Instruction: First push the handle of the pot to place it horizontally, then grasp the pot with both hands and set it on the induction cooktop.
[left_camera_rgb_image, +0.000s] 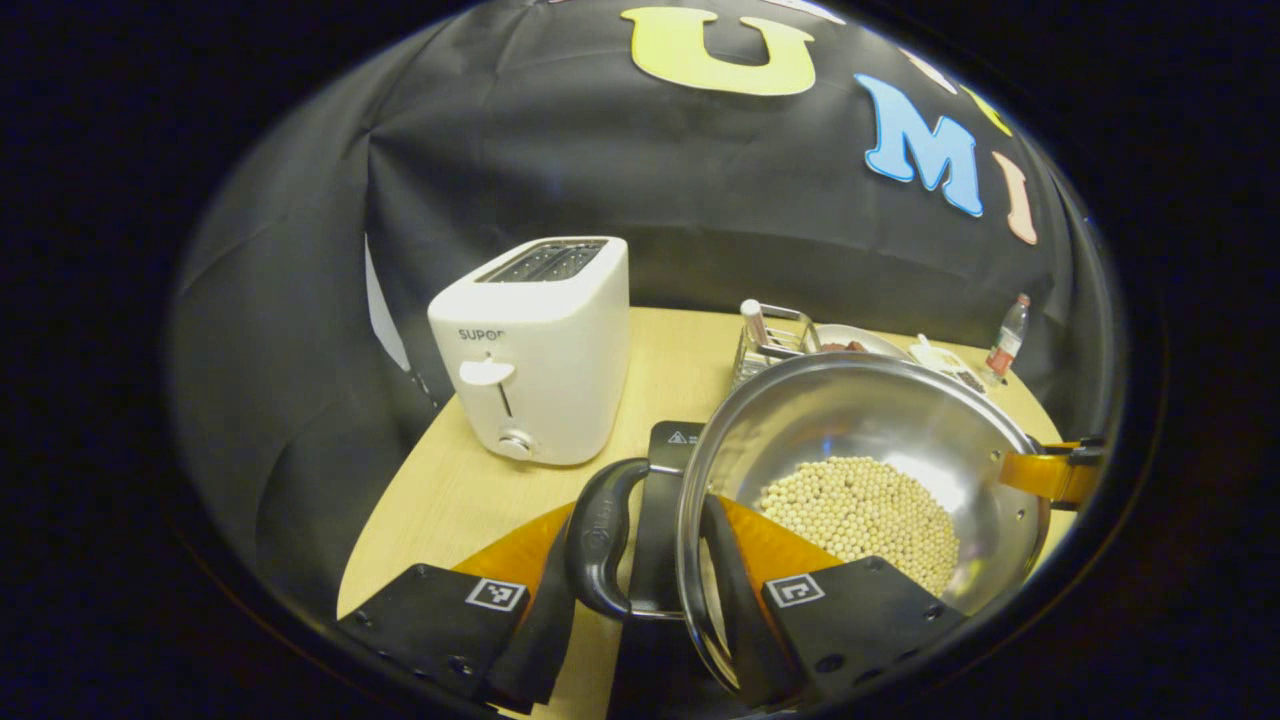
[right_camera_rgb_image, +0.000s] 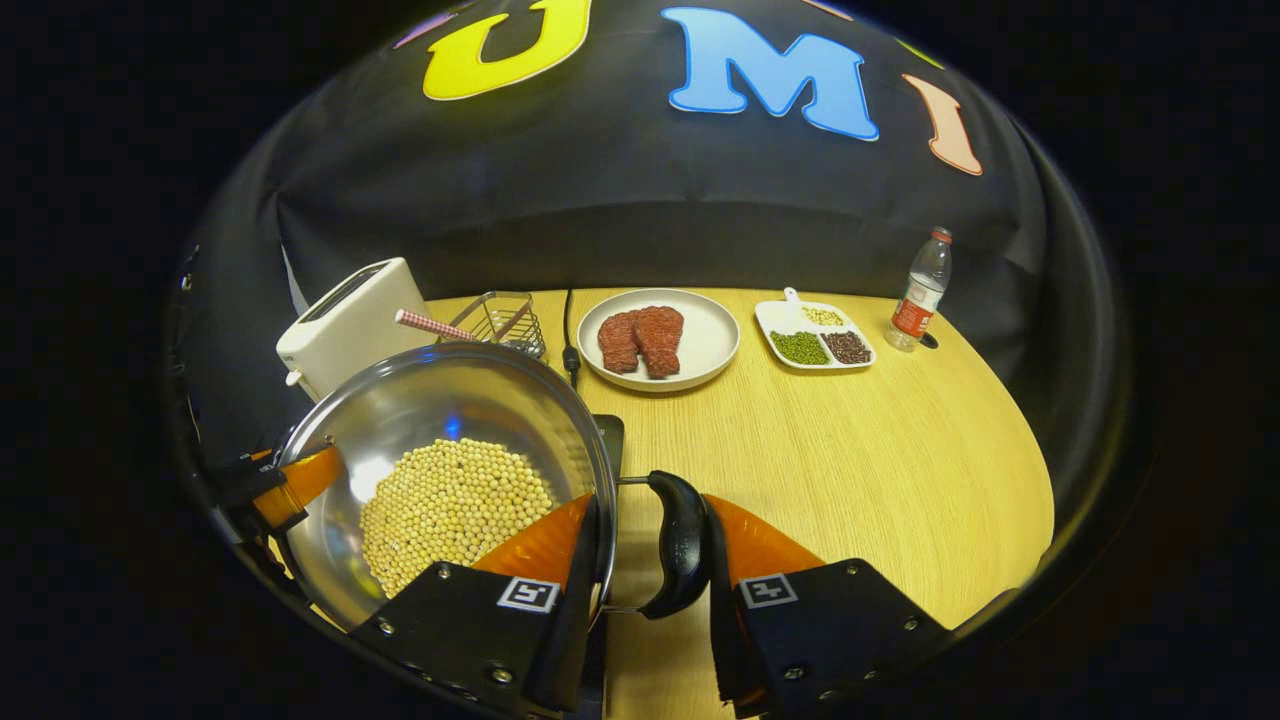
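Note:
A steel pot (left_camera_rgb_image: 850, 420) holding pale soybeans (left_camera_rgb_image: 860, 505) sits between both grippers. In the left gripper view my left gripper (left_camera_rgb_image: 640, 515) is shut across the pot's black loop handle (left_camera_rgb_image: 595, 540), one finger outside the handle and one inside the rim. In the right gripper view my right gripper (right_camera_rgb_image: 650, 505) is shut the same way on the opposite black handle (right_camera_rgb_image: 680, 550). Each gripper also appears at the pot's far side in the other's view: right gripper (left_camera_rgb_image: 1060, 472), left gripper (right_camera_rgb_image: 290, 480). The black induction cooktop (left_camera_rgb_image: 672, 440) lies right under the pot; whether they touch is unclear.
A white toaster (left_camera_rgb_image: 540, 350) stands left of the pot, a wire rack (right_camera_rgb_image: 505, 320) behind it. Farther back on the wooden table (right_camera_rgb_image: 850, 450) are a plate of raw meat (right_camera_rgb_image: 660, 338), a divided dish of beans (right_camera_rgb_image: 815, 335) and a water bottle (right_camera_rgb_image: 920, 290).

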